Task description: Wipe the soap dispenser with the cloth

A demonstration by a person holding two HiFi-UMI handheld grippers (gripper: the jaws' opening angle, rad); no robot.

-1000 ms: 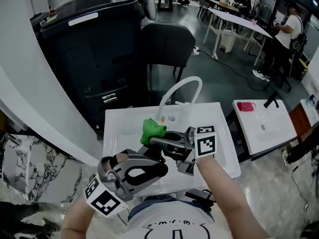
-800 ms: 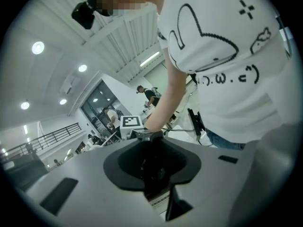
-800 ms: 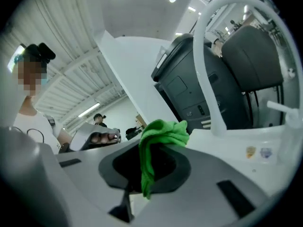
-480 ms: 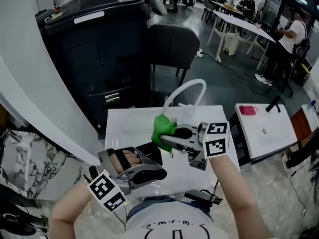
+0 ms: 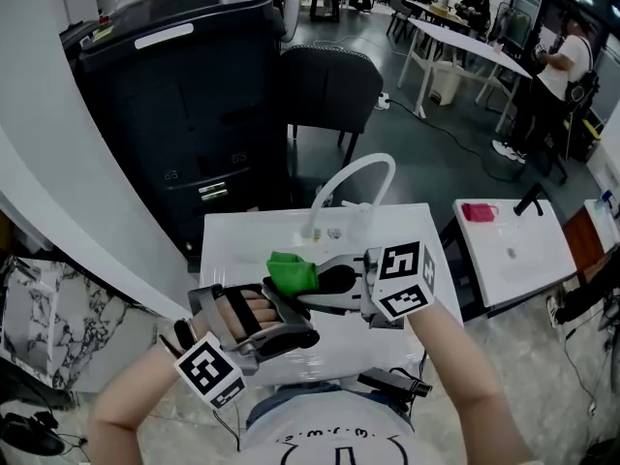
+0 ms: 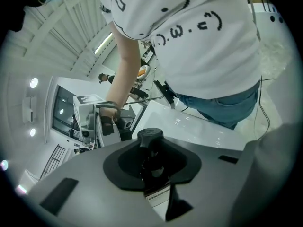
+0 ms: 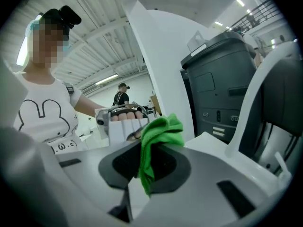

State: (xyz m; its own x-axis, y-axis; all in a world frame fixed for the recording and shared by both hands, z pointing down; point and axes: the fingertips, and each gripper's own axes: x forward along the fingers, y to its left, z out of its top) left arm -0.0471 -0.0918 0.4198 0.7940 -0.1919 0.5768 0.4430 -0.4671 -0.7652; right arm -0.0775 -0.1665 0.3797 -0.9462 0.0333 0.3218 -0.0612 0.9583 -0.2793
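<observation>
My left gripper [image 5: 298, 329] sits low at the left of the head view, rolled on its side. In the left gripper view it [image 6: 154, 167] is shut on the black soap dispenser [image 6: 150, 137], whose round pump cap pokes up between the jaws. In the head view the dispenser is mostly hidden by both grippers. Just above and right of the left gripper, my right gripper [image 5: 305, 286] points left, shut on a bunched green cloth [image 5: 290, 271]. The cloth [image 7: 159, 138] hangs between its jaws [image 7: 151, 167], close to the left gripper [image 7: 124, 123]. I cannot tell whether cloth and dispenser touch.
Below both grippers is a white sink counter [image 5: 225, 243] with a curved white faucet [image 5: 351, 176]. A tall black cabinet [image 5: 174, 95] and a dark chair [image 5: 327, 85] stand behind it. A second white sink unit [image 5: 513, 250] with a red object [image 5: 477, 208] is at the right.
The right gripper with the green cloth has come down and to the left, closer to the left gripper. The left gripper has rolled and sunk a little, still gripping the dispenser.
</observation>
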